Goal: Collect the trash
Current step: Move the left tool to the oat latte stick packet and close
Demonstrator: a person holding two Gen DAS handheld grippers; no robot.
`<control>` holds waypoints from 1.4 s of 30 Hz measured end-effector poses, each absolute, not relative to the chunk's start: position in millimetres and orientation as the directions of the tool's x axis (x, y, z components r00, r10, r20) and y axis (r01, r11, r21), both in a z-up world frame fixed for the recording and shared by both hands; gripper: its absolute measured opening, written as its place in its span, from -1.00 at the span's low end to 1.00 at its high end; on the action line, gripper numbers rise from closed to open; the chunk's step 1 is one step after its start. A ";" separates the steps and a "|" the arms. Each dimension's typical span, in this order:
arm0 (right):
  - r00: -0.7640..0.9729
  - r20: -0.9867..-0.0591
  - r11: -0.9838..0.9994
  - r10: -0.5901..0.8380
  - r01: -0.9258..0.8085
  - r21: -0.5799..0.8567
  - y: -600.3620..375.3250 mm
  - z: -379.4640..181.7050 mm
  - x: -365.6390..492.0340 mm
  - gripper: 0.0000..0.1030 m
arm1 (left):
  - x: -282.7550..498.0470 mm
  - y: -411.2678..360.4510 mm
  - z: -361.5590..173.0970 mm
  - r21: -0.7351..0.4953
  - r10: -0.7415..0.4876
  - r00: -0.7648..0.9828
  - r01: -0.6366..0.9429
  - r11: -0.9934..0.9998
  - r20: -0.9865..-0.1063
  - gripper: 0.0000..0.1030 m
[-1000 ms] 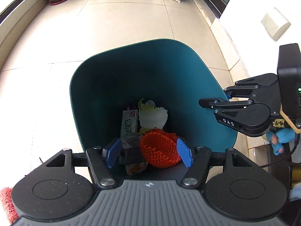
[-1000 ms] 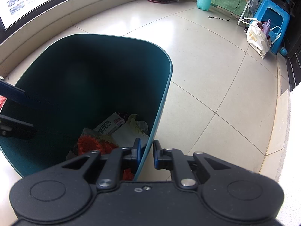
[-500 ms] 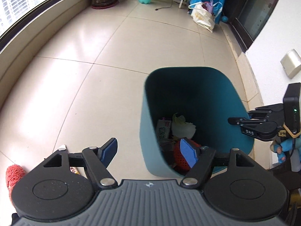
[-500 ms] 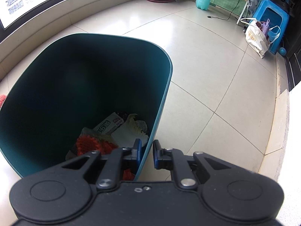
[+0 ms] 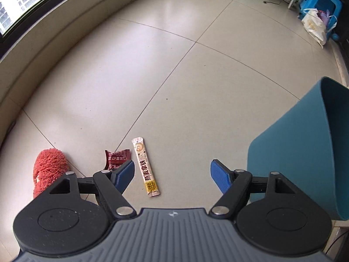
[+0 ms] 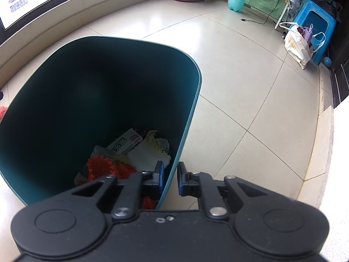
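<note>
Item: oat-latte stick sachet [image 5: 145, 166], cream with black characters and a yellow band at its near end. It lay flat on the tiled floor [image 5: 196, 91], just ahead of the left gripper [image 5: 171, 175], closer to its left pad than its right. Long axis ran away from the camera, far end tipped slightly left.

Handling, as judged: very light, thin, soft and crinkly, probably slick film; best pinched across its narrow width near the middle.

Beside it, just to the left: dark red wrapper [image 5: 117, 157], partly behind the left pad.

Left jaws stood wide with nothing between them. The right gripper [image 6: 170, 180] had its jaws clamped on the rim of the teal trash bin [image 6: 192, 109].
</note>
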State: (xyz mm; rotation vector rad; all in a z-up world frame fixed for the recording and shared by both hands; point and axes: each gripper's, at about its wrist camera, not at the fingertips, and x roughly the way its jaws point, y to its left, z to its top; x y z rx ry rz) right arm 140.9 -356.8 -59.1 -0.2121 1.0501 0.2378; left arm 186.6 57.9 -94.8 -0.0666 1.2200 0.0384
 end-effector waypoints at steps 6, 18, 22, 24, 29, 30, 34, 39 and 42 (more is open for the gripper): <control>0.476 -0.876 0.952 0.085 -0.299 -0.070 -353.0 -58.5 140.2 -0.77 | 218.8 95.7 -165.2 -0.042 -0.007 0.253 -0.136 0.990 -0.968 0.48; 0.478 -0.875 0.950 0.082 -0.303 -0.077 -351.1 -58.6 139.4 -0.77 | 230.0 96.7 -277.9 -0.053 -0.031 0.109 -0.204 0.978 -0.994 0.48; 0.478 -0.875 0.949 0.079 -0.305 -0.081 -351.1 -58.6 139.2 -0.77 | 233.3 97.3 -294.3 -0.077 -0.052 0.103 -0.246 0.966 -0.993 0.46; 0.477 -0.875 0.950 0.080 -0.304 -0.079 -351.5 -58.4 139.3 -0.78 | 233.3 98.1 -301.5 -0.076 -0.050 0.100 -0.266 0.961 -0.994 0.40; 0.475 -0.877 0.949 0.077 -0.303 -0.082 -350.8 -59.0 139.0 -0.78 | 233.1 99.4 -312.1 -0.074 -0.052 0.086 -0.278 0.958 -0.995 0.01; 0.475 -0.877 0.949 0.074 -0.304 -0.085 -350.1 -58.8 139.0 -0.78 | 234.7 99.7 -314.2 -0.067 -0.044 0.086 -0.285 0.956 -0.995 -0.02; 0.473 -0.878 0.949 0.070 -0.304 -0.089 -350.0 -58.9 138.9 -0.78 | 236.6 102.8 -317.4 -0.053 -0.031 0.077 -0.303 0.951 -0.997 -0.15; 0.473 -0.878 0.948 0.069 -0.305 -0.090 -349.7 -59.0 139.0 -0.78 | 240.3 102.3 -322.1 -0.014 0.002 0.055 -0.291 0.957 -0.998 -0.25; 0.472 -0.879 0.948 0.067 -0.305 -0.091 -349.7 -59.2 139.2 -0.78 | 244.6 102.3 -329.6 0.002 0.015 0.040 -0.295 0.955 -0.999 -0.25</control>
